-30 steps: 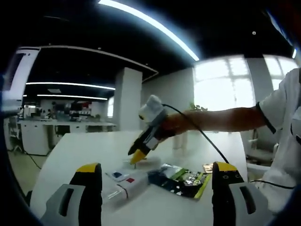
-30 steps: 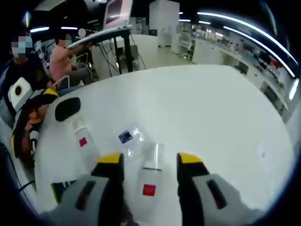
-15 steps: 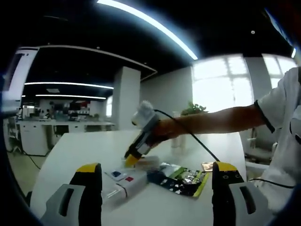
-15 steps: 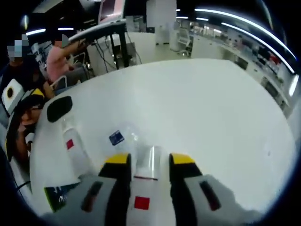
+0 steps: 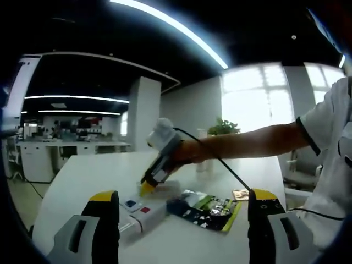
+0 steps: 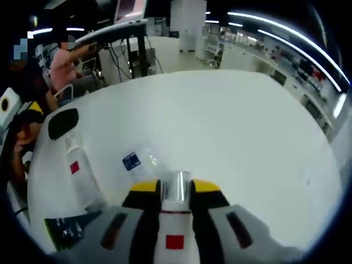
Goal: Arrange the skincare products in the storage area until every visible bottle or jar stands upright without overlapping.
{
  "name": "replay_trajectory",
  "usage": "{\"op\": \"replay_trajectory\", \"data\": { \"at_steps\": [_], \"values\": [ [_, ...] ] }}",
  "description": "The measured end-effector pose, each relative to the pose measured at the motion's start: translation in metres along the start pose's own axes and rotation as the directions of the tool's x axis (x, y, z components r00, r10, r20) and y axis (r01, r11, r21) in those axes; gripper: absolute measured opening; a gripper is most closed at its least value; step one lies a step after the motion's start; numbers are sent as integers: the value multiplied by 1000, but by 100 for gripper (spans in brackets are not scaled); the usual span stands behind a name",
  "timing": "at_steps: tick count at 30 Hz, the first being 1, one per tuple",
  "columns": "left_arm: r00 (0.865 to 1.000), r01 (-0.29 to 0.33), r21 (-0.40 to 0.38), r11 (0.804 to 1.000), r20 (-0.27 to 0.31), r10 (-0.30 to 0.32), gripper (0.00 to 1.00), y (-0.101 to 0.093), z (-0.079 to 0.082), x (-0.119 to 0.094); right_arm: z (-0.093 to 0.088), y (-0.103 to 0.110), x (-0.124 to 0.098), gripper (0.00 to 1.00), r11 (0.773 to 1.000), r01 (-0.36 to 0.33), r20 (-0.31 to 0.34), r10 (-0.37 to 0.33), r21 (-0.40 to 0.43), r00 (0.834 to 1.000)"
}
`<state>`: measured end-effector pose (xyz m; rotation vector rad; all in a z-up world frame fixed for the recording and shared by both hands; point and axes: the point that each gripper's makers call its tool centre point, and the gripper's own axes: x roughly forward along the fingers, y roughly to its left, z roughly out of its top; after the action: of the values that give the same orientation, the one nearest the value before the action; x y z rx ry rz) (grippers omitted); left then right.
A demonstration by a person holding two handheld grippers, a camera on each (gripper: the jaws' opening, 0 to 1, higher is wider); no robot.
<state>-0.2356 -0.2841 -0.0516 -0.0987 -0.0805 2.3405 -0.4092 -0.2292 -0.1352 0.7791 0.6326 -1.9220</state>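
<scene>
On the white table point(image 6: 231, 137), 1 white bottle point(image 6: 77, 176) lies far left. The right gripper point(image 6: 175, 190) has its 2 jaws clamped on another white tube point(image 6: 175, 231). The left gripper point(image 5: 179, 206) hangs wide apart, holding nothing, behind a dark packet point(image 5: 206, 209).

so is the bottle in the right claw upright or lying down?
Lying down: the bottle lies flat on the table, with the right claw shut on it.

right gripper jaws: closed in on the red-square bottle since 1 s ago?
Yes. The right gripper narrowed its jaws onto the lying white bottle, whose silver cap now sits clamped between the tips.
</scene>
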Motion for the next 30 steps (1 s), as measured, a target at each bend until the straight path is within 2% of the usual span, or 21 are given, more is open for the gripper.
{"op": "replay_trajectory", "data": {
  "at_steps": [8,11,14,21,26,30],
  "values": [
    [1000,5,-3,1000,-2,-5,99,-3,-1,2,15,0,-13,21,999,-5,51,3,41,999],
    [1000,15,1,1000,-7,-15,99,-7,-1,4,21,3,-24,21,1000,18,73,-20,24,997],
    [1000,19,9,1000,-11,-19,99,-9,-1,5,29,-3,-31,21,999,35,99,-37,18,994],
    [999,32,18,999,-9,-32,99,-14,0,6,32,-8,-47,20,998,64,139,-66,14,988],
    [999,34,25,999,-5,-34,99,-15,2,5,34,-19,-58,20,995,85,183,-94,52,979],
    [999,39,29,999,-7,-38,99,-17,2,5,34,-19,-62,20,991,85,211,-106,105,972]
  ]
}}
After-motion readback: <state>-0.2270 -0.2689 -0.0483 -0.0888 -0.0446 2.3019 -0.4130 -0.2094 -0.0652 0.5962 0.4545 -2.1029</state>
